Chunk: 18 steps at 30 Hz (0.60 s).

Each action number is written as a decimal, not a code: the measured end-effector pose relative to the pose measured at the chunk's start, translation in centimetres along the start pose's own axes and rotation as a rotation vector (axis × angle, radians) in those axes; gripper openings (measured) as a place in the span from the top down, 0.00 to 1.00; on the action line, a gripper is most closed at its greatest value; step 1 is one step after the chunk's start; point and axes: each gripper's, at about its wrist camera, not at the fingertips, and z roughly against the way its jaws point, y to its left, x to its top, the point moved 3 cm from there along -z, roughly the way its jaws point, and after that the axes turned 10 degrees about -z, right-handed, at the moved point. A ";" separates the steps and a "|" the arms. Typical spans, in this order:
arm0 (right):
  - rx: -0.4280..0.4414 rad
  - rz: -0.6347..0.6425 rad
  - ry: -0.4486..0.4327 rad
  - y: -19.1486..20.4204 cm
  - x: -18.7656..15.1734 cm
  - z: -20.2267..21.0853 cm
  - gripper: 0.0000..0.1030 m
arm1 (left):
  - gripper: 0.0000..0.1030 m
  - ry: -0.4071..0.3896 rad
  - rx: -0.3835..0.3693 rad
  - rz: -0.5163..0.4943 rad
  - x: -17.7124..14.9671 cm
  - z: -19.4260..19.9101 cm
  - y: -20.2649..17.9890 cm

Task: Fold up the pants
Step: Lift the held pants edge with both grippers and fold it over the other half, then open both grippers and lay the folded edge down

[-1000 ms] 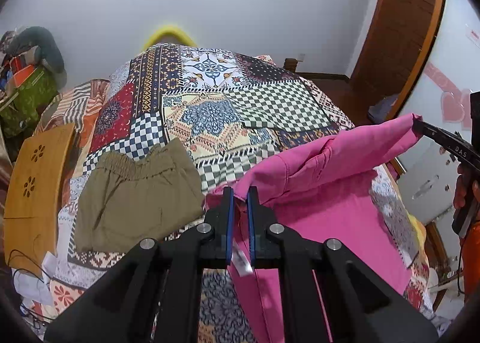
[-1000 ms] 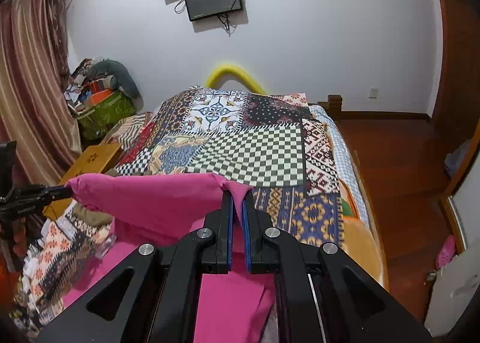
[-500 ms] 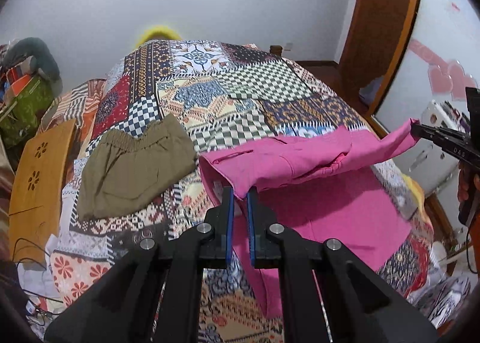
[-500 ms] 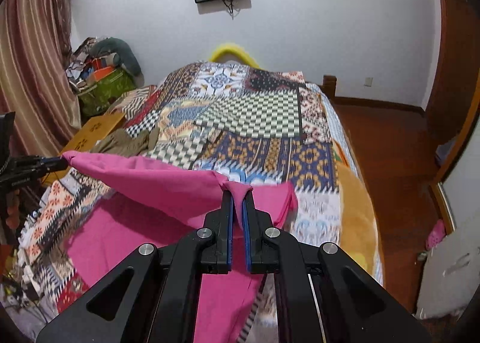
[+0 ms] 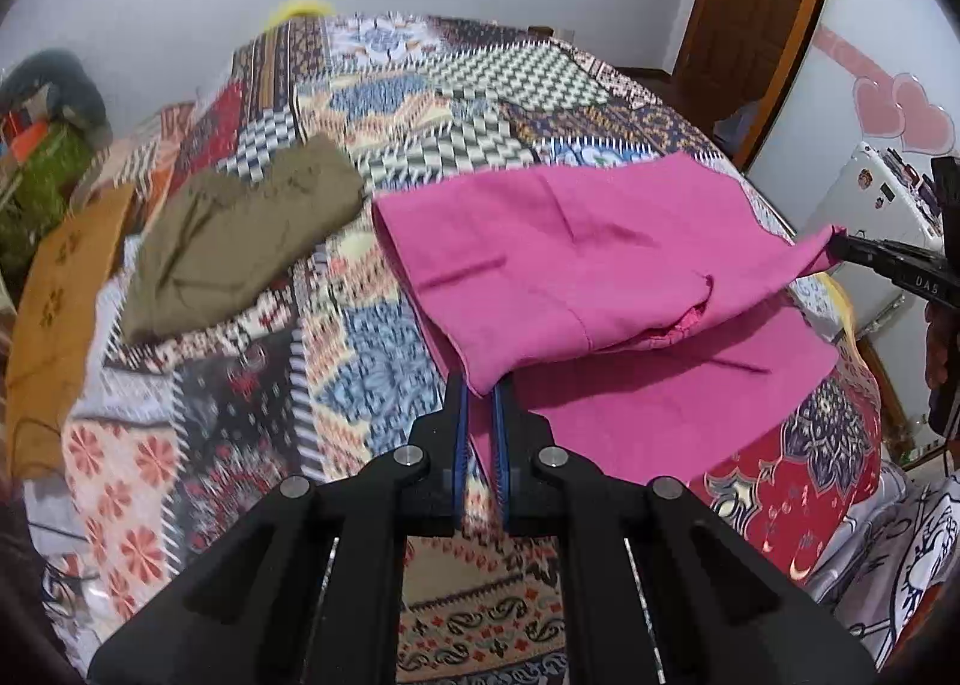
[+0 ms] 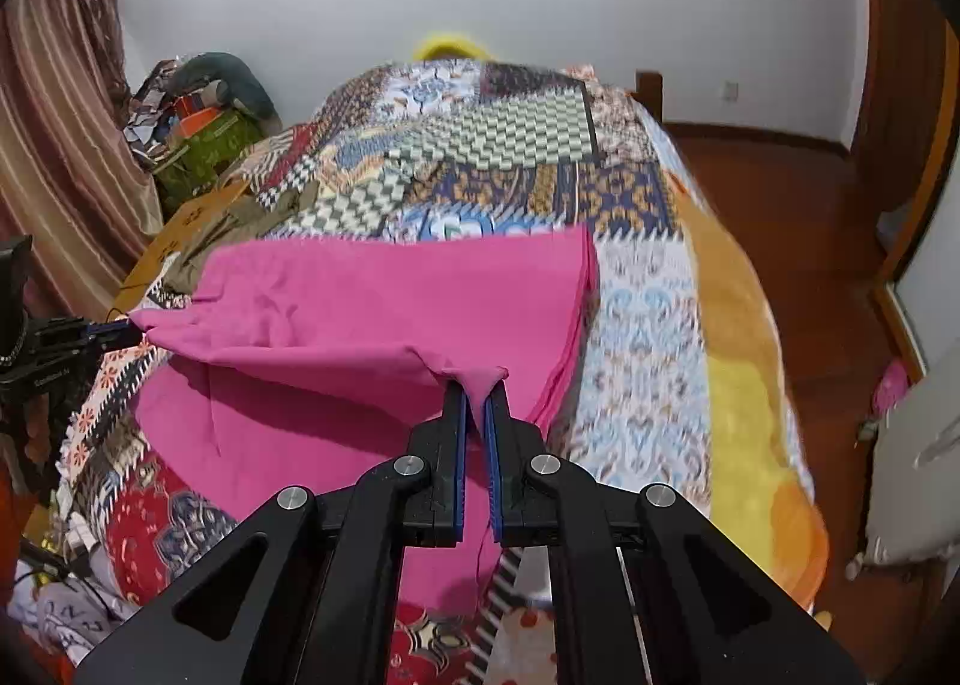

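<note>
The pink pants (image 5: 576,259) lie across the near part of the patchwork bed (image 5: 372,361), with their upper layer folded back over the lower one. My left gripper (image 5: 478,385) is shut on the near left corner of that upper layer. My right gripper (image 6: 476,379) is shut on the near right corner. The pants also show in the right wrist view (image 6: 390,301). Each gripper shows at the edge of the other's view, the right one (image 5: 840,247) and the left one (image 6: 129,332). The held edge hangs a little above the lower layer.
Folded olive shorts (image 5: 240,235) lie on the bed left of the pants. A wooden board (image 5: 54,289) leans at the bed's left side, with piled clutter (image 6: 204,109) behind it. A white appliance (image 5: 870,205) and a wooden door (image 5: 762,13) stand to the right.
Both grippers have pulled back toward the near edge of the bed and lowered, drawing the pants' upper layer flatter over the lower one. Both stay shut on the fabric.
</note>
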 end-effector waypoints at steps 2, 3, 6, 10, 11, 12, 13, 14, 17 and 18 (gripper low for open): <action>-0.013 0.001 0.011 -0.2 -0.7 -0.2 0.95 | 0.93 0.020 -0.004 0.003 -0.8 -0.4 -0.1; -0.016 0.002 0.014 -0.3 -1.1 -0.3 0.95 | 0.93 0.030 -0.001 0.005 -1.2 -0.6 -0.2; -0.023 0.000 0.035 -0.4 -2.0 -0.6 0.95 | 0.93 0.047 0.005 0.016 -1.9 -0.7 -0.2; -0.032 0.009 0.059 -0.6 -3.2 -0.6 0.95 | 0.93 0.050 0.029 0.025 -2.5 -0.1 0.0; -0.039 0.011 0.064 -0.7 -3.4 -0.5 0.95 | 0.93 0.041 0.043 0.025 -2.6 0.4 0.0; -0.045 0.012 0.068 -0.8 -3.6 -0.5 0.94 | 0.93 0.036 0.047 0.025 -2.4 0.6 0.1; -0.059 0.012 0.075 -1.0 -3.8 -0.5 0.94 | 0.93 0.028 0.052 0.025 -2.3 1.1 0.1; -0.067 0.009 0.081 -1.2 -3.9 -0.4 0.94 | 0.93 0.020 0.054 0.024 -2.1 1.5 0.1; -0.077 -0.008 0.092 -1.7 -4.1 0.2 0.90 | 0.93 0.002 0.059 0.005 -1.3 2.4 -0.5; -0.086 -0.008 0.088 -1.8 -4.1 0.5 0.85 | 0.92 -0.001 0.059 -0.002 -1.0 2.5 -0.6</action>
